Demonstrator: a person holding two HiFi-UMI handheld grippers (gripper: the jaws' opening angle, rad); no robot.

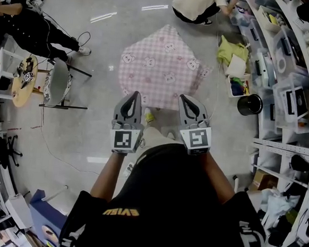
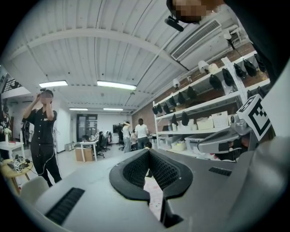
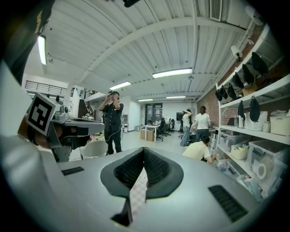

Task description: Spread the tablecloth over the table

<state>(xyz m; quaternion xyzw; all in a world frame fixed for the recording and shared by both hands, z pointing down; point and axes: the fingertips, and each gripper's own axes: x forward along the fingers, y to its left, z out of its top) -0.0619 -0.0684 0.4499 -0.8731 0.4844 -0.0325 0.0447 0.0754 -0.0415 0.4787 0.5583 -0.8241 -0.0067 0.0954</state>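
Clamped shut with the left claw (image 1: 132,95) on the near edge of the pink-and-white checked tablecloth (image 1: 162,62), pads pressed together and fabric peeking through the gap behind them in the left gripper view. Same story at the right claw (image 1: 188,98): closed on that near edge too, pinching a strip of checked cloth between the pads. Holding both claws side by side and roughly level, one toward each end of that edge. Looking out over the tablecloth now: spread wide ahead, narrowing to a point at the far edge, hiding whatever lies beneath. Plenty of open grey floor (image 1: 100,137) to the left of the cloth. Tighter on the right, with a black bin (image 1: 250,105) and white storage shelves (image 1: 297,99) near that edge. Round wooden table (image 1: 23,83) and white chair (image 1: 56,83) well off to the left. Crouching person (image 1: 198,4) just past the far point.
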